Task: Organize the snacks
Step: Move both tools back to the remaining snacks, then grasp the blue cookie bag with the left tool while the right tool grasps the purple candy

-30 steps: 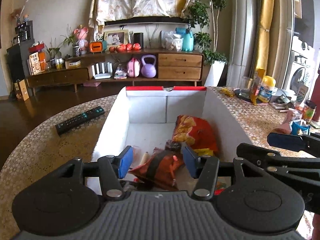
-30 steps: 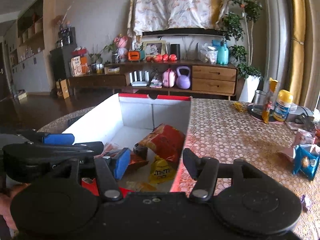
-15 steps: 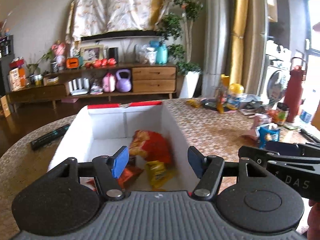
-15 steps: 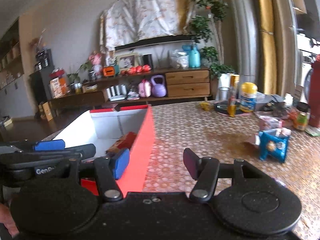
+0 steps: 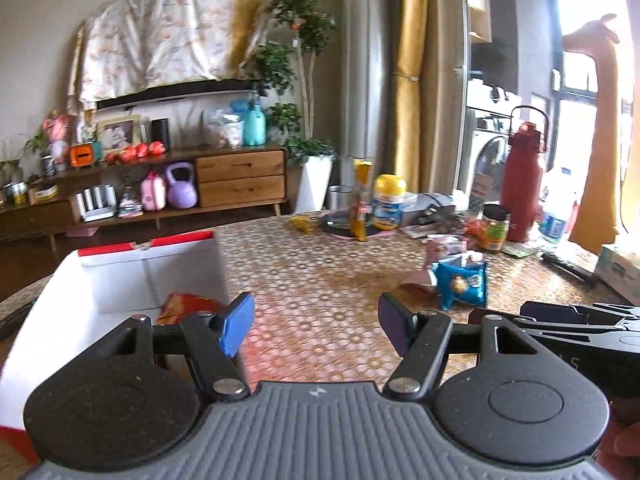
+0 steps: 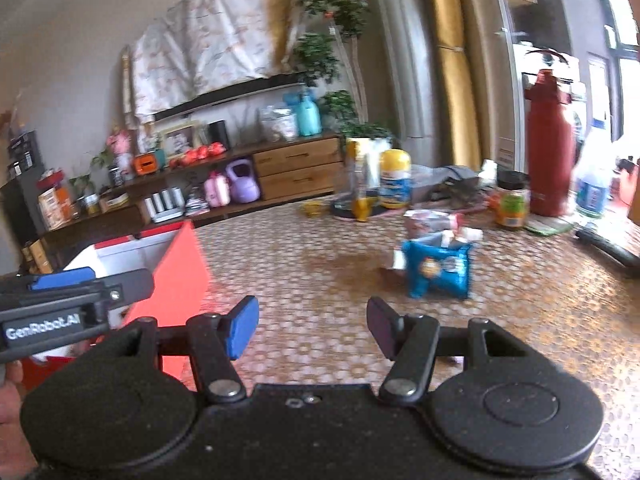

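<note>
Both tongs swung rt off box (image 5: 120, 272); blue snack bag (image 6: 438, 270) ahead of rt tongs (image 6: 312, 326), both spread, empty.

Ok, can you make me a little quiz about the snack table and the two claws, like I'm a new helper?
1. True or false: the blue snack bag is already inside the white box.
2. Which claw is holding something? A) left claw B) right claw C) neither
3. Fill in: the tall bottle standing at the far side of the table is ____ in colour.

Key:
1. False. It lies on the table, out in front of the claws.
2. C. Both are open with nothing between their fingers.
3. Red.
</note>
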### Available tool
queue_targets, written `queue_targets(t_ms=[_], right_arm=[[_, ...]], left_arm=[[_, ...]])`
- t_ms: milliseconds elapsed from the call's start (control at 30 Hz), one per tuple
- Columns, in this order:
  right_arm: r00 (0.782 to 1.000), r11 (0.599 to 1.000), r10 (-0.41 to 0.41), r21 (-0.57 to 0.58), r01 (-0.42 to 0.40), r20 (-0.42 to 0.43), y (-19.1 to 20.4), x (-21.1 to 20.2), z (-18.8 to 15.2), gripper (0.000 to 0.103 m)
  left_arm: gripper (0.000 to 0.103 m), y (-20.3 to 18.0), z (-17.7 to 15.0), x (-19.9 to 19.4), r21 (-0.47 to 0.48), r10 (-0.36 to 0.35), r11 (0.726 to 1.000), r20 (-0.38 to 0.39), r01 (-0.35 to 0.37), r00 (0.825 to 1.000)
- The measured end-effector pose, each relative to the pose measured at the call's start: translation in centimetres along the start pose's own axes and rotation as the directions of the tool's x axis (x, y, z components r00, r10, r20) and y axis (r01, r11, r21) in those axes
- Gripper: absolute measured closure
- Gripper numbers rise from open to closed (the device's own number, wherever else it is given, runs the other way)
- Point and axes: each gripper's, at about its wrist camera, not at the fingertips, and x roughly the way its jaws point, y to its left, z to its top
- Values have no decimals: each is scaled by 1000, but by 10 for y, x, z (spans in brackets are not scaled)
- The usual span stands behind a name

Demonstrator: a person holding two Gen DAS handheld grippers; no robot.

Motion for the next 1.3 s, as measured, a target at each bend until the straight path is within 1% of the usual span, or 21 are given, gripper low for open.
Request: queue_targets(t_ms=[233, 433, 533, 767, 1000, 1167, 1233, 1300], right_arm=[[997, 996, -82, 36, 82, -7, -41, 7, -5, 44], [988, 988, -147, 39, 149, -52, -74, 26, -15, 44], [983, 986, -163, 31, 166, -87, -87, 41, -20, 44], [978, 987, -157, 8, 160, -139, -100, 66, -31, 45], [981, 991, -136, -28, 133, -139, -103, 77, -34, 47], [984, 992, -120, -61, 113, -131, -104, 82, -35, 49], [985, 991, -117, -76, 108, -129, -105, 83, -37, 54], [985, 992, -110, -74, 101, -136, -106, 85, -39, 57]], left_arm=[[35, -27, -1, 22, 33, -50, 998, -27, 51, 998], [35, -42, -5, 42, 53, -79, 995, -63, 82, 995], [35, -46, -6, 54, 57, -91, 994, -78, 95, 993], [35, -59, -5, 88, 58, -121, 990, -111, 128, 986], [35, -83, 3, 128, 64, -175, 981, -126, 184, 976], [35, -107, 9, 158, 67, -230, 968, -155, 243, 961], [35, -117, 10, 170, 61, -256, 961, -176, 270, 951], [35, -128, 10, 182, 62, -277, 954, -200, 294, 940]])
